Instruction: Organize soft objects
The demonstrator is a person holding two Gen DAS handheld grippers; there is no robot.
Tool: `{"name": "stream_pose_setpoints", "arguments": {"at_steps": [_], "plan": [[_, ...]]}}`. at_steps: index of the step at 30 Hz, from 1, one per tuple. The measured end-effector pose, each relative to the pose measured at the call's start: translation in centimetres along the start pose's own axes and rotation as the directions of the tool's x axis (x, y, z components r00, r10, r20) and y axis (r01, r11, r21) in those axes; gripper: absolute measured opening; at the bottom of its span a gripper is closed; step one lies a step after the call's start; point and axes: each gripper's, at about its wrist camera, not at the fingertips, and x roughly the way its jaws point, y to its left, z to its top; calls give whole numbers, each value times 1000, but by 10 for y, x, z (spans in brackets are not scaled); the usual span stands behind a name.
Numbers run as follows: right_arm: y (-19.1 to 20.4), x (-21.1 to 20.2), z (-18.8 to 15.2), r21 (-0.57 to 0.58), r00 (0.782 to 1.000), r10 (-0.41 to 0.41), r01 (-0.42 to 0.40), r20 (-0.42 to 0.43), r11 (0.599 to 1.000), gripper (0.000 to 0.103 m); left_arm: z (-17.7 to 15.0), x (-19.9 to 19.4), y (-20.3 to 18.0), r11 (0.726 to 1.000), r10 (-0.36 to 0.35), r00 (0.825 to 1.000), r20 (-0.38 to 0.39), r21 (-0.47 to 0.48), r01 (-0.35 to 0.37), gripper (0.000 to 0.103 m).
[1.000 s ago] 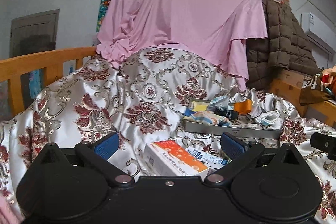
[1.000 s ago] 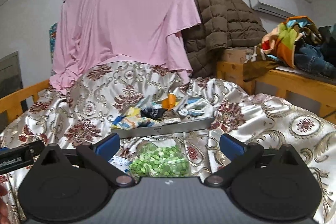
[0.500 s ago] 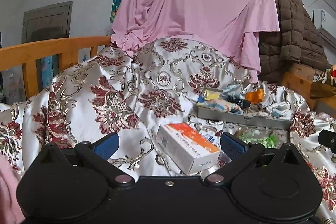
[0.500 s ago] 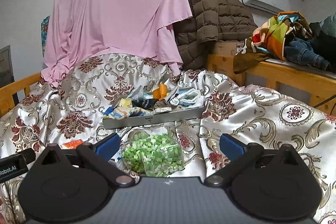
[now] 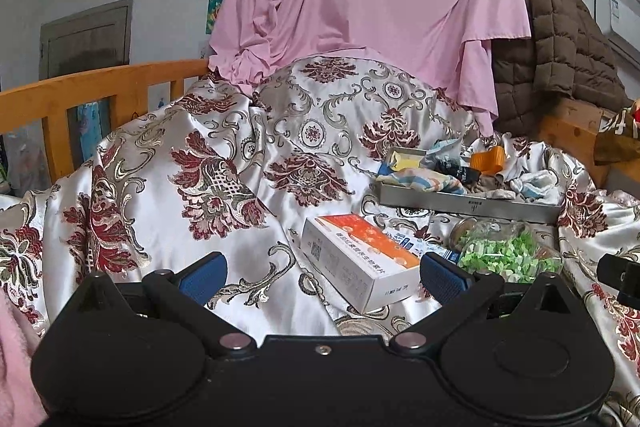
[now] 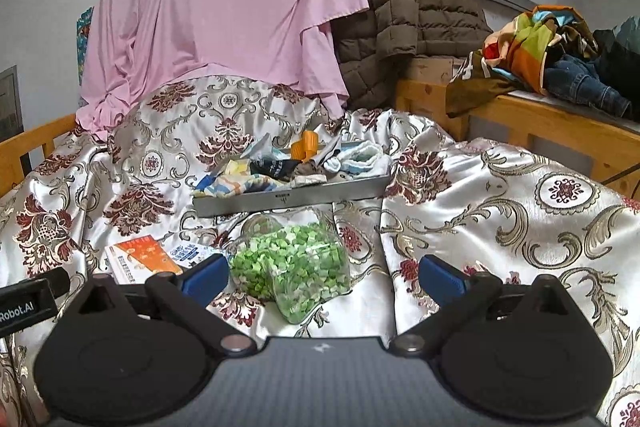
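A grey metal tray [image 5: 468, 203] [image 6: 292, 197] on the patterned bedspread holds several soft items: socks, a striped cloth [image 6: 236, 184], an orange piece [image 6: 306, 143]. A clear bag of green bits [image 6: 294, 263] [image 5: 506, 255] lies in front of the tray. An orange and white box [image 5: 356, 259] [image 6: 138, 255] lies left of the bag. My left gripper [image 5: 322, 273] is open and empty, just short of the box. My right gripper [image 6: 322, 277] is open and empty, with the bag between its fingers' line, apart from them.
The satin bedspread [image 5: 200, 179] lies in folds over the bed. A wooden rail [image 5: 100, 87] runs along the left. A pink sheet [image 6: 224, 7] and brown jacket [image 6: 408, 11] hang behind. A wooden ledge [image 6: 540, 115] with piled clothes stands at the right.
Both grippers have drawn back and turned slightly; the box and bag now sit farther ahead and more fully in view. Both stay open and empty.
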Motion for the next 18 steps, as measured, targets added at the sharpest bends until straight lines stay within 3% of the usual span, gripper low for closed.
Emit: {"name": "stream_pose_setpoints", "arguments": {"at_steps": [18], "plan": [[1,5,-3,-5,1000,13,-13,-24,1000,103,-2,0,-5,999,-9,1000,-7,31,9,102]]}}
